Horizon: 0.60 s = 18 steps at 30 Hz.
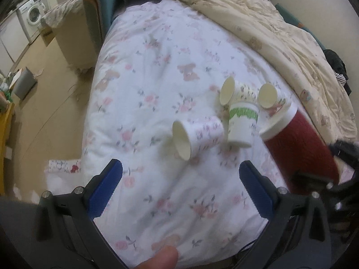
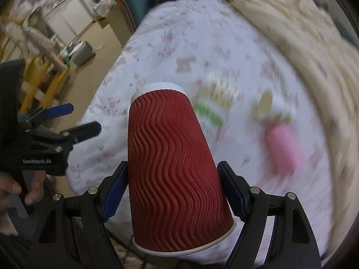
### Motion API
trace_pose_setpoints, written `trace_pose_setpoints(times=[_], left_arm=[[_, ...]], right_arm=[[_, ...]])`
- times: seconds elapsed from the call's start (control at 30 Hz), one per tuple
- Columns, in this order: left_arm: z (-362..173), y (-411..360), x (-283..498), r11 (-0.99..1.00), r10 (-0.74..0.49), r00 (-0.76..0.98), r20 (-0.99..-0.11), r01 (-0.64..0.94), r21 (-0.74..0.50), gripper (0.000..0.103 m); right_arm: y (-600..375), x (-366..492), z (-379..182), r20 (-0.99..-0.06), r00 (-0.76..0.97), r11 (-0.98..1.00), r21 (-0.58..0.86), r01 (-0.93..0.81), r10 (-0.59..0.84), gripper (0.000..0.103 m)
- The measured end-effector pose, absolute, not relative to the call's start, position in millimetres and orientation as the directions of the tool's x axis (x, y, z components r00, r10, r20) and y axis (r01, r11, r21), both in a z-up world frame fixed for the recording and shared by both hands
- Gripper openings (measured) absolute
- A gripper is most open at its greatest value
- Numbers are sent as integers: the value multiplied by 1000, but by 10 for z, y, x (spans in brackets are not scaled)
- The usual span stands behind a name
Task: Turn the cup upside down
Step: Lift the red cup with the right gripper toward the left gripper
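Note:
A red ribbed paper cup (image 2: pixel 172 161) sits between the blue pads of my right gripper (image 2: pixel 172 183), which is shut on it, white base pointing away and rim toward the camera. The same cup shows in the left wrist view (image 1: pixel 300 148) at the right, above the bed. My left gripper (image 1: pixel 179 179) is open and empty over the floral bedspread (image 1: pixel 157 67), short of the paper cups. It also shows in the right wrist view (image 2: pixel 74 121) at the left.
Several small paper cups lie on the bed: a floral one on its side (image 1: pixel 197 139), a green-banded one (image 1: pixel 242 123), two more behind (image 1: pixel 233 92). A pink cup (image 2: pixel 282 148) lies at the right. A beige quilt (image 1: pixel 280 29) is bunched along the far right. The bed edge and floor (image 1: pixel 44 103) are at left.

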<state>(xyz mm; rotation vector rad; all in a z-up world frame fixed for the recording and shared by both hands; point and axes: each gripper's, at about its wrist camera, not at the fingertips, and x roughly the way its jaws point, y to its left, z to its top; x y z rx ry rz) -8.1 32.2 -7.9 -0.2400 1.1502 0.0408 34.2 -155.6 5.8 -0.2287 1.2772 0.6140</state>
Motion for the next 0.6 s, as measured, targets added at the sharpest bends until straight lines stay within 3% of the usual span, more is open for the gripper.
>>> trace_pose_setpoints(times=[0.1,0.3,0.6], left_arm=[[-136,290,-183,975,-84,401,-912,-156,-159,103],[-218,276,-244,975,-63,391,-918,-171,-140,103],[-266,312,-168,967,-79,387,-919,-195,-166,103]], right_arm=[[-1641,204,-226,-938,121,858,240,-454,326,81],[-1829,47,-810,-924,122,931,351,-105,362,81],[-1929,68,-1137,-900,164,888,429,167,404,82]])
